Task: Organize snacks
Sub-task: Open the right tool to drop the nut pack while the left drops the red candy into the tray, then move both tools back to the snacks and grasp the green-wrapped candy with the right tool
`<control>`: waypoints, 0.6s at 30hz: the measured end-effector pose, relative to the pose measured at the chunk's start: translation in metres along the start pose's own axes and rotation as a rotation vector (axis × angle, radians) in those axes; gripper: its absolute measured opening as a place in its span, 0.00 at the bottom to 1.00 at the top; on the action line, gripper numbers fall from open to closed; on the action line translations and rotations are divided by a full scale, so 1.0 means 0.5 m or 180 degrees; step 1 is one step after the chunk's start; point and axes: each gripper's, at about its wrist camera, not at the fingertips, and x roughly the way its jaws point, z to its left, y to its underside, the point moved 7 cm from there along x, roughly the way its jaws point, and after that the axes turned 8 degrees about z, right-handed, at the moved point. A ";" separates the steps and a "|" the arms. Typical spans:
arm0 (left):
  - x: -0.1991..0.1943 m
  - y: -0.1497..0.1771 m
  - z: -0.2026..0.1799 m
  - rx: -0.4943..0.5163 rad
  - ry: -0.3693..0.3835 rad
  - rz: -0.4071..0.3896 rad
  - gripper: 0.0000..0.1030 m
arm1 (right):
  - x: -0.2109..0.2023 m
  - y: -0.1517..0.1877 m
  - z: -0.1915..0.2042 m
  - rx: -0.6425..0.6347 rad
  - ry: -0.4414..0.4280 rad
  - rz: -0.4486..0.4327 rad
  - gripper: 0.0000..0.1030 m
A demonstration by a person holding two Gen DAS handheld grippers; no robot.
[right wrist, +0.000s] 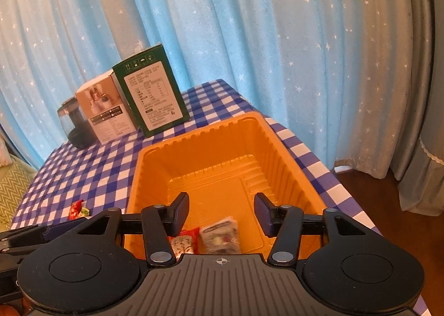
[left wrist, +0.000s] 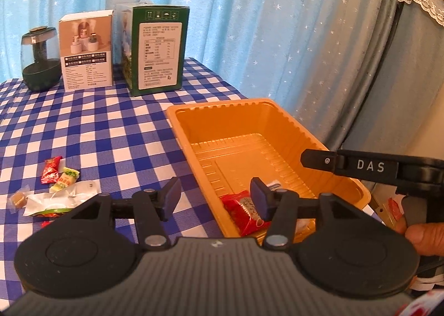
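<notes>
Both grippers empty, fingers apart. Left gripper (left wrist: 215, 196) sits lower centre of its frame, straddling the near-left rim of the orange tray (left wrist: 177, 119); one finger over the cloth, the other over the tray interior. Right gripper (right wrist: 222, 213) hangs lower centre, above the tray's near end, pointing along its length.

Tray already holds a red packet (left wrist: 244, 210) and a pale packet (right wrist: 222, 235) at its near end.

Loose snacks lie lower left: white wrapper (left wrist: 55, 199), brown candy (left wrist: 18, 199), green-yellow candy (left wrist: 65, 177), red candy (left wrist: 51, 169), all close together on the checked cloth (left wrist: 111, 127).

My call: next pick goes to the left gripper. I'd swing it left, drop straight over one wrapper, pinch its body, not the twisted tail.

Boxes and jar upper left, well clear.
</notes>
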 end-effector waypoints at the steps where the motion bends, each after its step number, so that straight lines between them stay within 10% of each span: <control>1: -0.003 0.000 0.003 -0.0002 -0.0007 -0.0004 0.50 | 0.000 0.000 0.004 -0.0010 0.0002 -0.0005 0.51; 18: -0.074 0.023 0.112 -0.0190 -0.0277 -0.0079 0.56 | 0.010 0.017 0.114 -0.0342 -0.0111 0.0009 0.51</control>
